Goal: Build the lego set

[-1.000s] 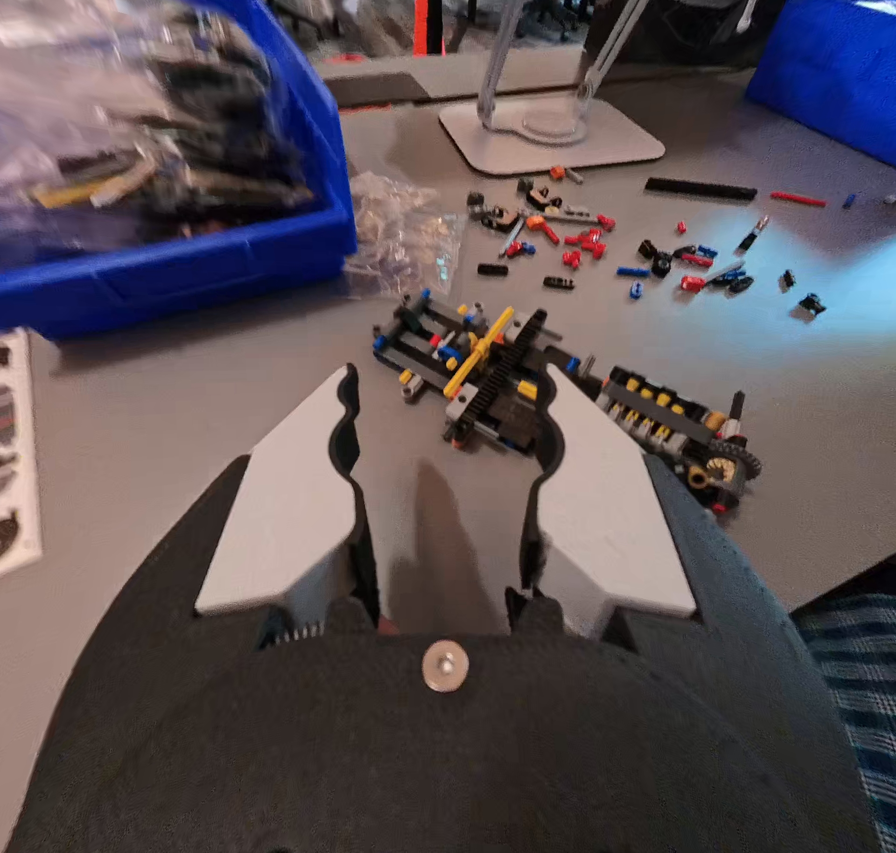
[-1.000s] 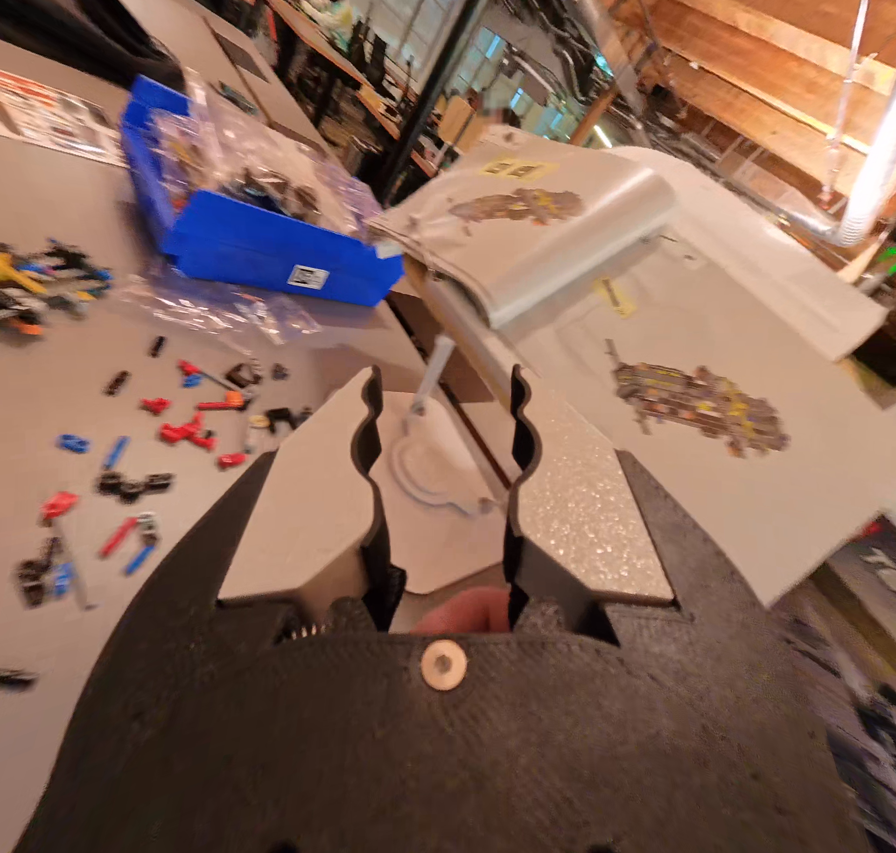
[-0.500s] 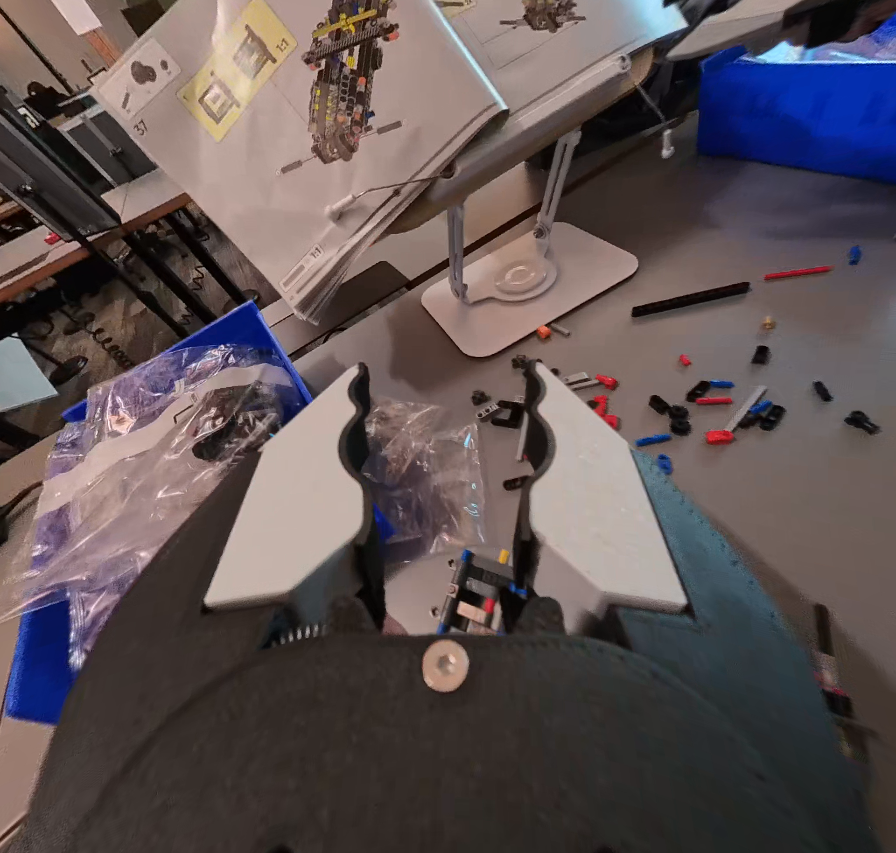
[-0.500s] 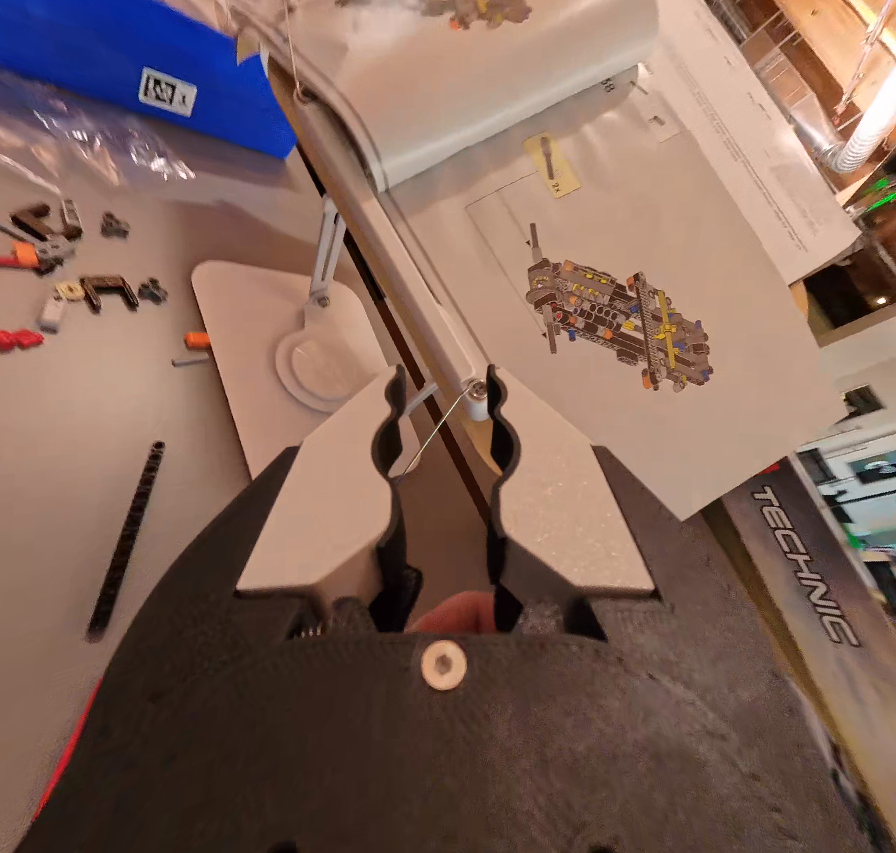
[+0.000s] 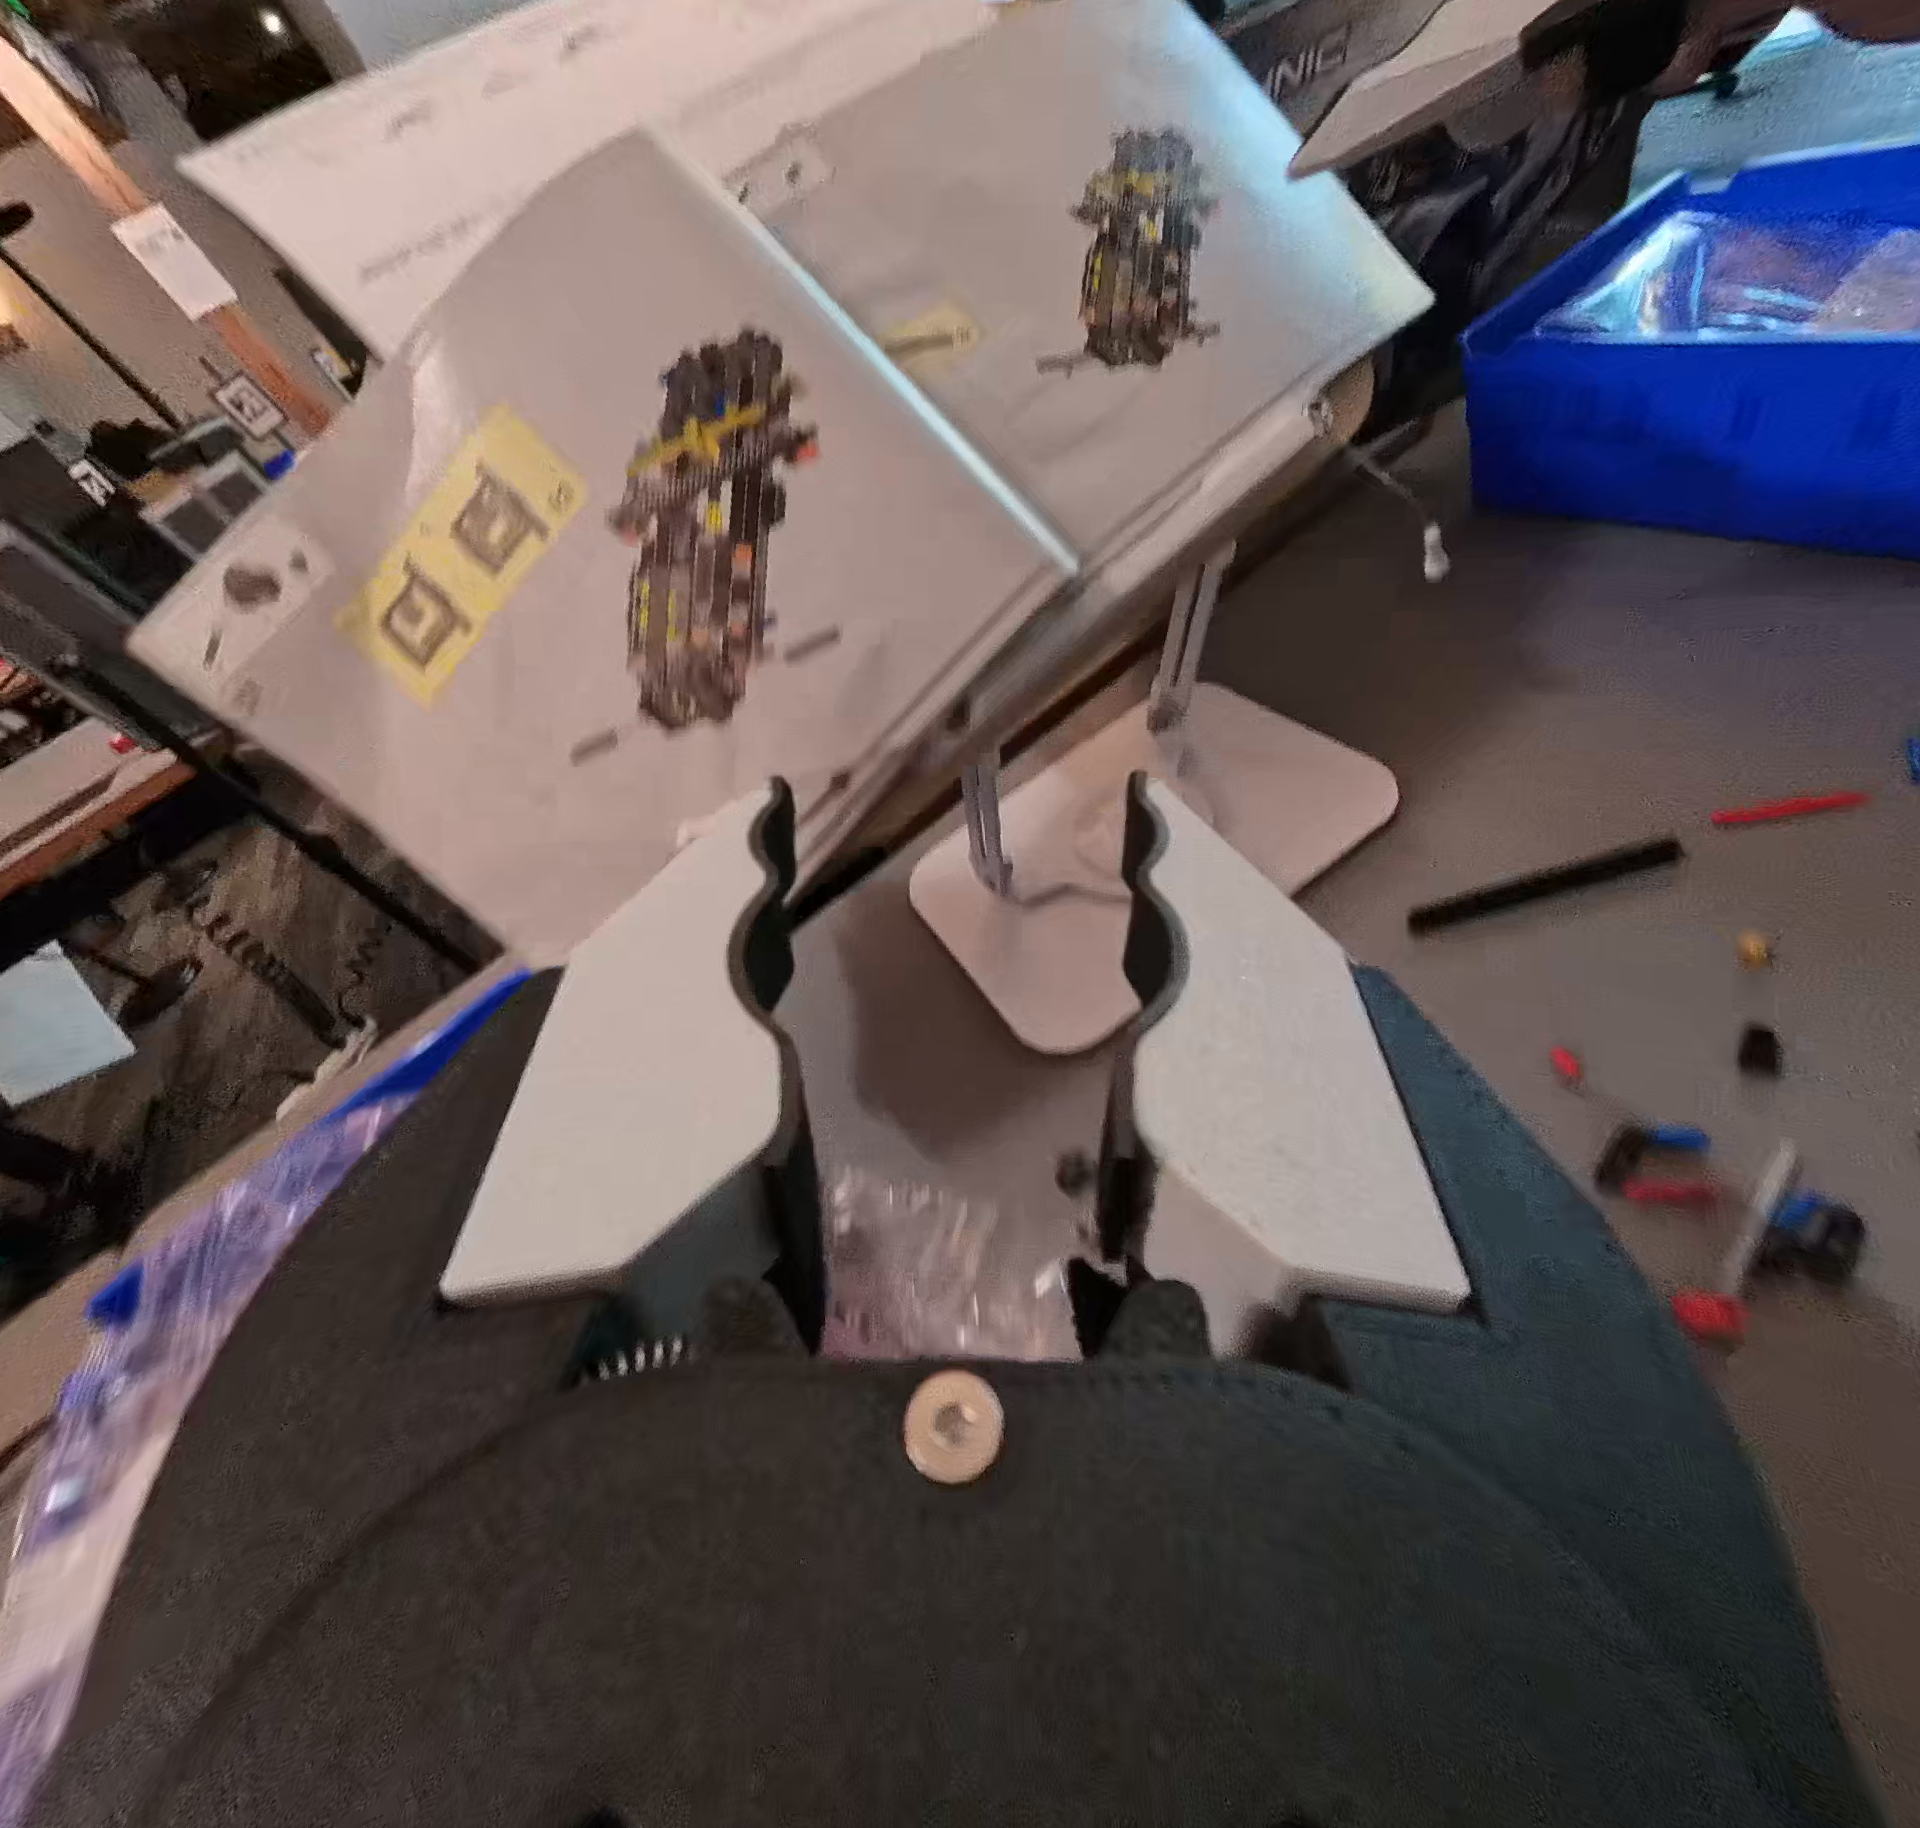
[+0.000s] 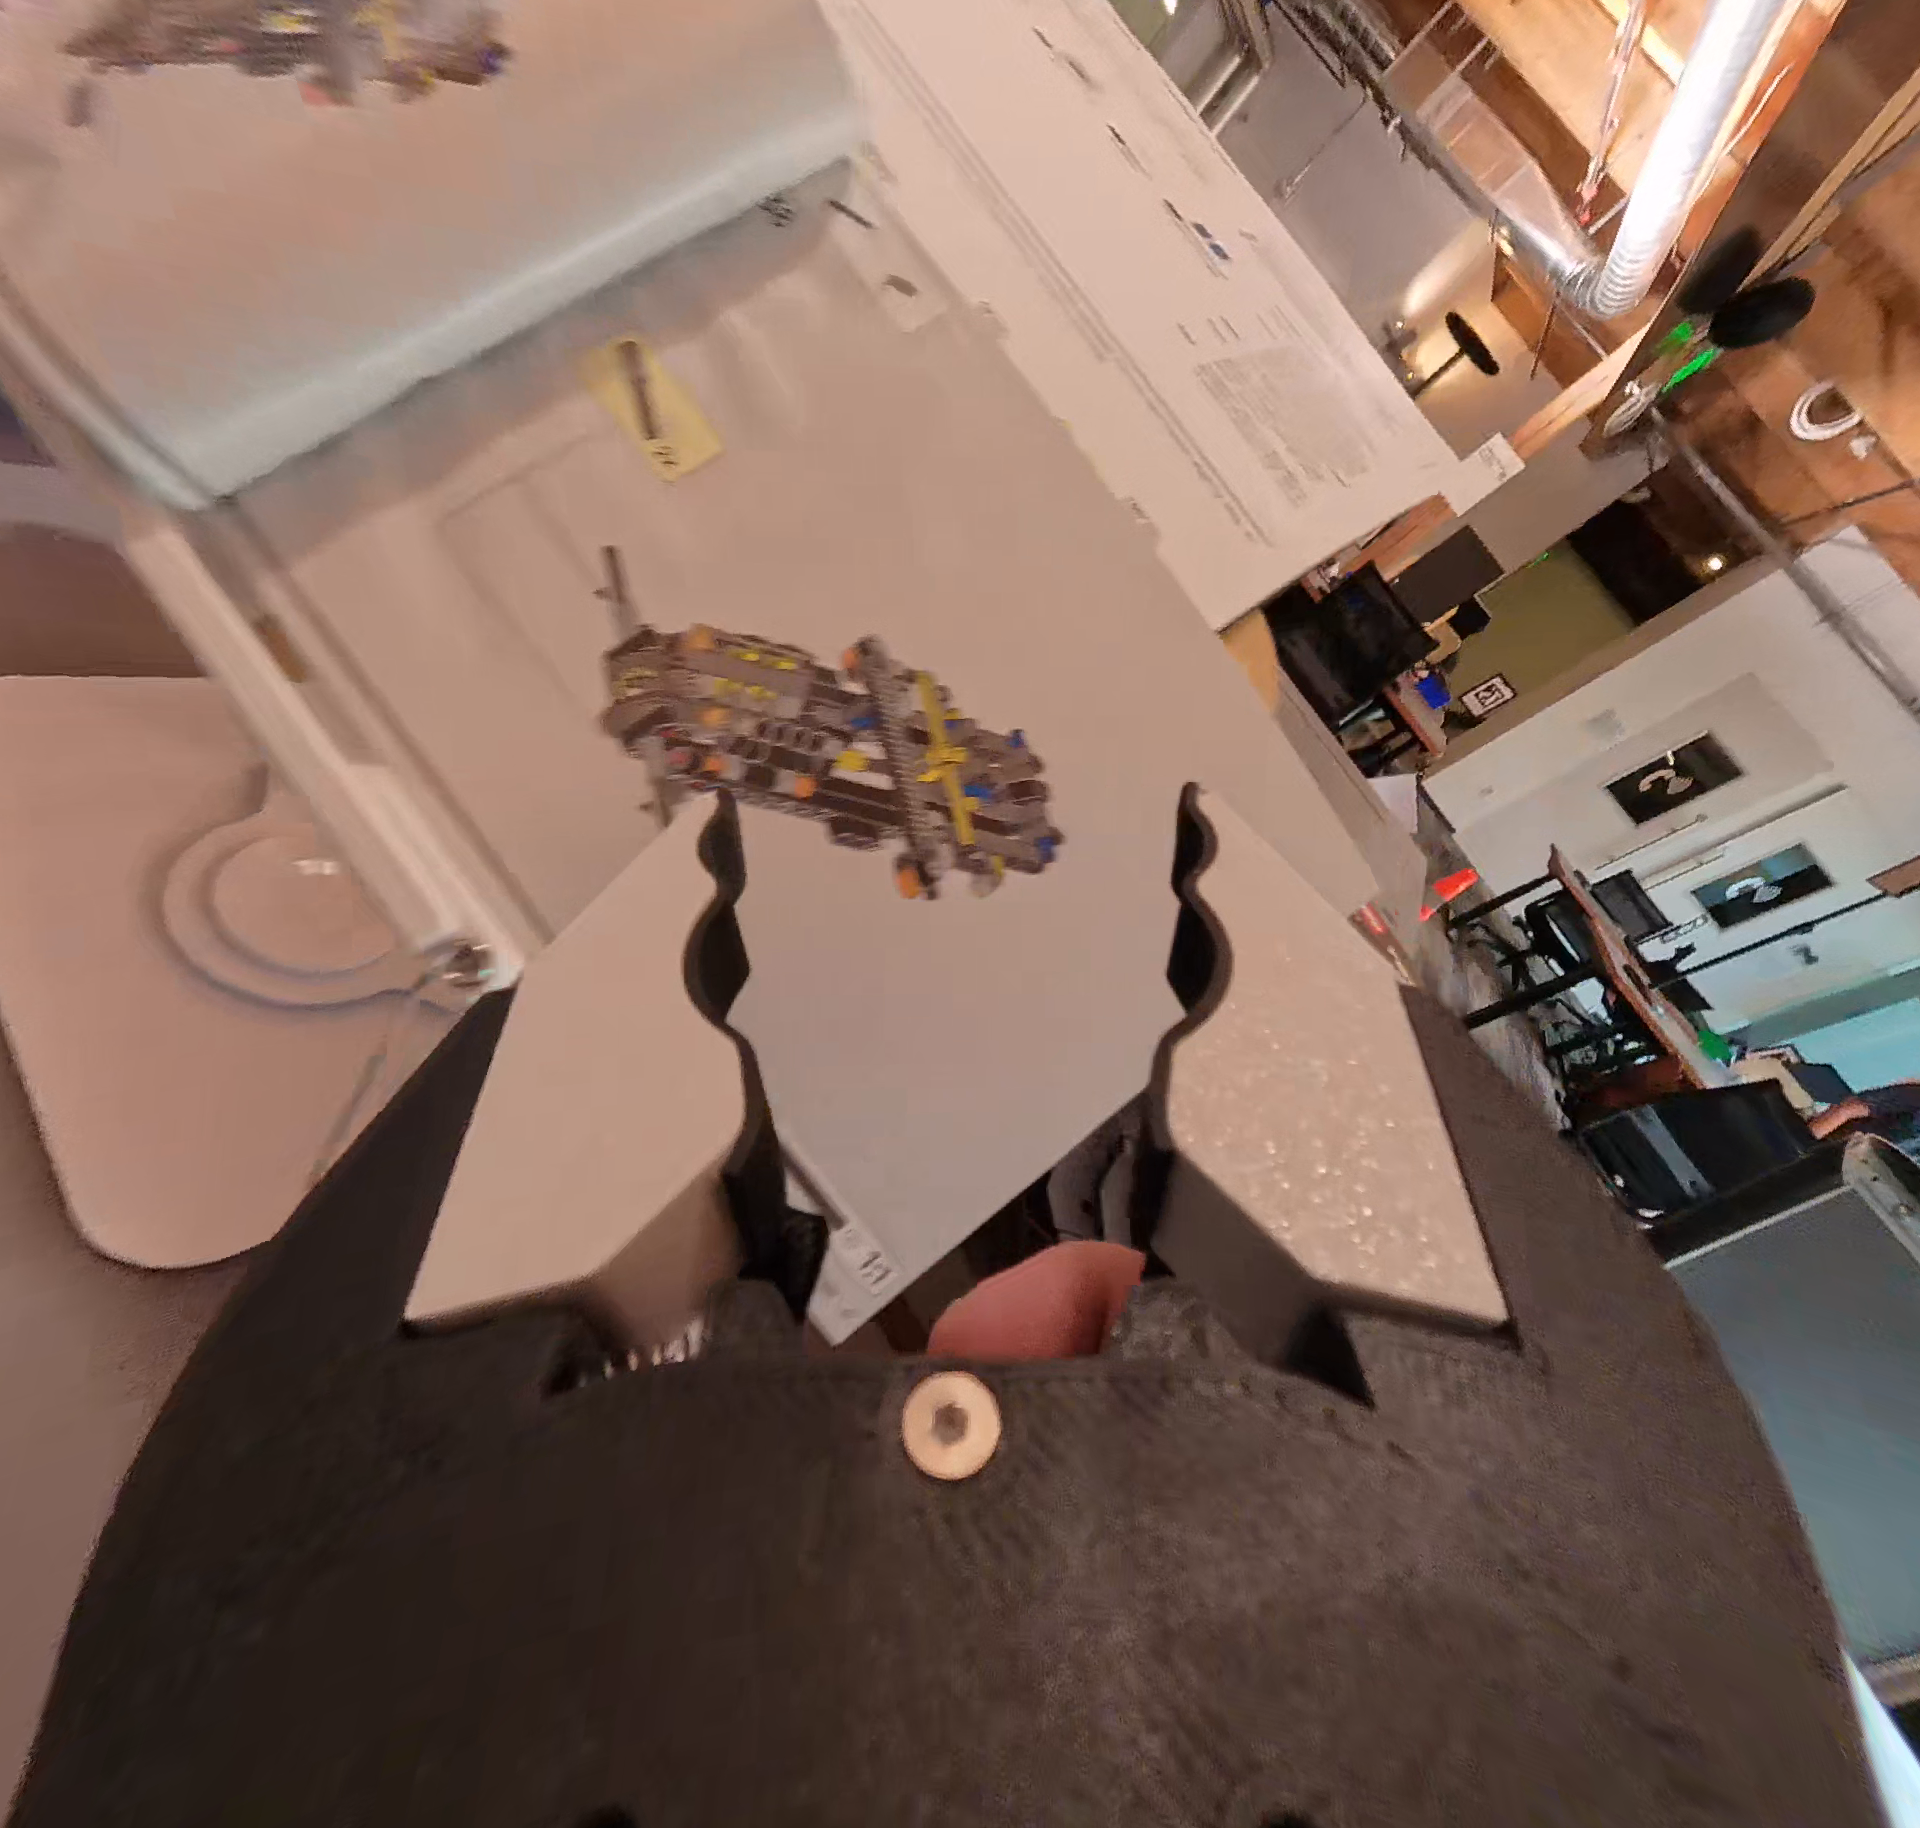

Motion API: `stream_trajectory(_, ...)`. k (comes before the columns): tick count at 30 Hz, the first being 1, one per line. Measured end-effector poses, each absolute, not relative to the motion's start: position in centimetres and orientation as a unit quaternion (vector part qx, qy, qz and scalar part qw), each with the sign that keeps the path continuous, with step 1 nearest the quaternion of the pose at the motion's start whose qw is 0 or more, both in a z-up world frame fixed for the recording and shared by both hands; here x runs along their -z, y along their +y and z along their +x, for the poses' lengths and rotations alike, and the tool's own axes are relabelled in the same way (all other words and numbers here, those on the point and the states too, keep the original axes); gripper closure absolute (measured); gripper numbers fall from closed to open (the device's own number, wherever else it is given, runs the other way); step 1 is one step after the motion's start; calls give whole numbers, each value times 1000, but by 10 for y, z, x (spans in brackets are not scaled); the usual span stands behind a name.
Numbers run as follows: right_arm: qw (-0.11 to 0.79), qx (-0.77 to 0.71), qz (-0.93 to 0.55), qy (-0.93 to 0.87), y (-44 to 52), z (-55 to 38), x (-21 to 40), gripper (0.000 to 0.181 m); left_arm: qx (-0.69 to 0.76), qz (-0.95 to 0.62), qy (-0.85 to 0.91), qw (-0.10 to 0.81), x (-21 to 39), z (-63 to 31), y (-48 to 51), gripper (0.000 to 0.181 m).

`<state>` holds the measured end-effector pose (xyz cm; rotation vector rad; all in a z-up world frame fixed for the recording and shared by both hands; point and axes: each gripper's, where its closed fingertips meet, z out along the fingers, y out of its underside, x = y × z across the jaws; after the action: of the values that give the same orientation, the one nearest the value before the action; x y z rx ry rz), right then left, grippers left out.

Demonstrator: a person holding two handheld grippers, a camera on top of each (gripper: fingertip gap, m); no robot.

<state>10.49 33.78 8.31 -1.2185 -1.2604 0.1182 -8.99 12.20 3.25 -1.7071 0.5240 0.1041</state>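
The open instruction booklet rests on a white stand at the back of the grey table. My left gripper is open and empty, raised and pointing at the booklet's left page. My right gripper is open wide at the right page, whose lower corner lies between the fingers without being pinched. That page carries a picture of the model. Loose lego pieces, a long black beam and a red axle lie on the table to the right. The part-built model is out of view.
A blue bin stands at the back right. Another blue bin with plastic bags is at the left, and a clear bag lies under my left gripper. The stand's base is left of my right gripper. Workshop shelves are behind. The right tips stand about 30 cm off the red axle.
My left gripper has swung up from the part-built model to face the booklet. My right gripper has moved in to the right page's lower corner and opened wider.
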Motion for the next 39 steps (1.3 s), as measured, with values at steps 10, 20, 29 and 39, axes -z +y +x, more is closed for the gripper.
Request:
stream_trajectory(10,605,-48,-548,-576,405,98,-84,84,-80,-757,186,621,-35,-86,235,118)
stream_trajectory(20,572,-116,-552,-596,403,90,-69,109,-65,-764,170,619,-16,-98,244,123)
stream_trajectory(29,563,-88,-546,-614,403,90,-77,90,-54,-760,175,624,-13,-97,244,127)
stream_trajectory(39,544,-89,-546,-631,411,85,-72,114,-50,-754,175,631,-13,-98,245,127)
